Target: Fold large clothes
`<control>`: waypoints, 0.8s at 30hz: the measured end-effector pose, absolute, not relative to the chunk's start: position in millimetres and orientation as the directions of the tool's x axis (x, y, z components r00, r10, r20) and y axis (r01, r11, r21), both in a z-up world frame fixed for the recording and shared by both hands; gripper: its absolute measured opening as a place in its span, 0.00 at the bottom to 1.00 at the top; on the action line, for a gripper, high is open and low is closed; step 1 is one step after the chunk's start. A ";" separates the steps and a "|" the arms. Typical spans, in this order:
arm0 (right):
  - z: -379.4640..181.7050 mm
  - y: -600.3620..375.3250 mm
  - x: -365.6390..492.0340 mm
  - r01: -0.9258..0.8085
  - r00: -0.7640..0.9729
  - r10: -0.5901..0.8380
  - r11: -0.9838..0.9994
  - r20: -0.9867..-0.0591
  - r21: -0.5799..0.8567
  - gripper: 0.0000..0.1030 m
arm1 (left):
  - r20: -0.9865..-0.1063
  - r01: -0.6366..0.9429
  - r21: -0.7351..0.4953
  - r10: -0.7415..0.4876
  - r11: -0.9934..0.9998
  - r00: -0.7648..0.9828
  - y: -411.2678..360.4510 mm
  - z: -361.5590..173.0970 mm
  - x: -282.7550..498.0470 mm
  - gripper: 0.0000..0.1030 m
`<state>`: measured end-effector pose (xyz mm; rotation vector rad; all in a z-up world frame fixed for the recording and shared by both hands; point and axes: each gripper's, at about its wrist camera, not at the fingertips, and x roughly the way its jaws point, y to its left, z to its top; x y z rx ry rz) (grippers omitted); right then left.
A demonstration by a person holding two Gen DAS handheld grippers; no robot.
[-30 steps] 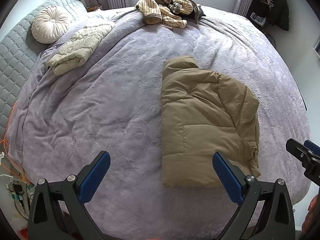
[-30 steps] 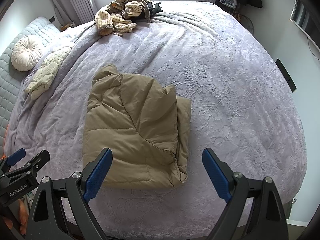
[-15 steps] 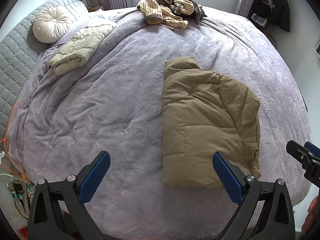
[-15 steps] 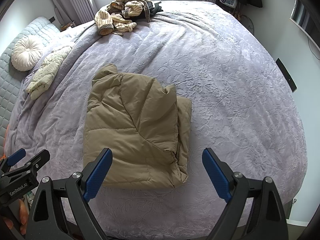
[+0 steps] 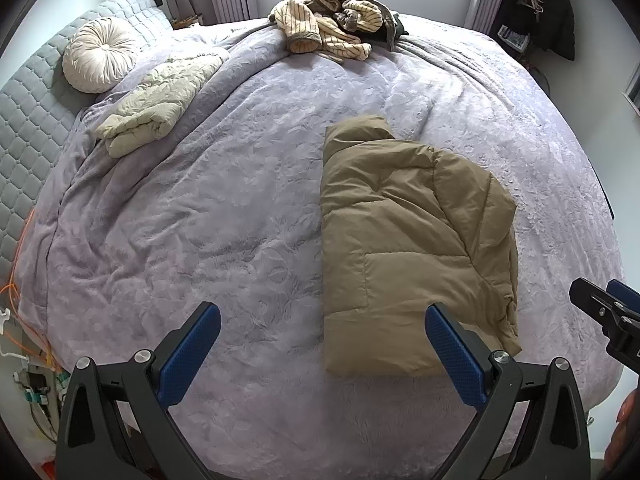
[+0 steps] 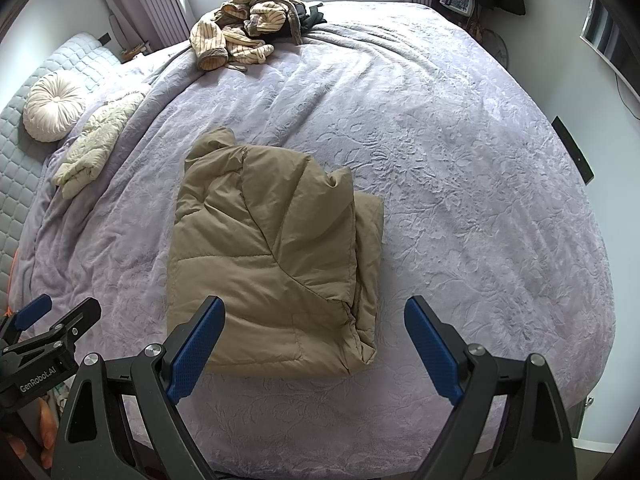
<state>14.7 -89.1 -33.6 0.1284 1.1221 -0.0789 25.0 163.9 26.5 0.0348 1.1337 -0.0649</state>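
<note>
A tan puffer jacket lies folded into a rectangle on the lilac bedspread, its collar pointing away from me. My left gripper hovers open above the near edge of the bed, left of the jacket's near corner, with nothing between its blue pads. My right gripper is open too, held over the jacket's near right corner without touching it. Each gripper shows at the edge of the other's view.
A cream quilted garment lies folded near the round cushion and grey headboard. A heap of striped clothes sits at the far edge. Dark coats hang at the back right. Orange cables trail left.
Both grippers have barely shifted; the views sit slightly further back. The jacket lies as before and both jaws stay open.
</note>
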 end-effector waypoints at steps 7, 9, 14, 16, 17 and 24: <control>-32.4 -89.6 15.4 0.129 0.432 0.002 0.990 -0.902 0.063 0.90 | -0.904 0.074 -0.005 -0.036 0.997 0.426 163.7 28.1 26.0 0.99; -32.1 -89.8 15.7 0.128 0.433 0.001 0.990 -0.902 0.063 0.90 | -0.903 0.075 -0.003 -0.035 0.997 0.429 163.4 29.2 26.2 0.99; -32.7 -81.3 13.6 0.125 0.441 -0.001 0.990 -0.898 0.061 0.90 | -0.897 0.079 -0.001 -0.036 0.997 0.441 162.6 32.4 26.5 0.99; -31.0 -80.1 14.6 0.124 0.441 0.002 0.990 -0.897 0.063 0.90 | -0.896 0.080 -0.002 -0.037 0.997 0.443 162.5 33.2 27.5 0.99; -31.4 -78.6 14.1 0.123 0.440 0.002 0.990 -0.898 0.062 0.90 | -0.895 0.080 -0.003 -0.038 0.997 0.445 162.9 33.6 27.9 0.99; -30.8 -78.2 14.5 0.127 0.439 0.001 0.990 -0.899 0.063 0.90 | -0.892 0.068 -0.011 -0.041 0.998 0.451 164.6 34.2 28.5 0.99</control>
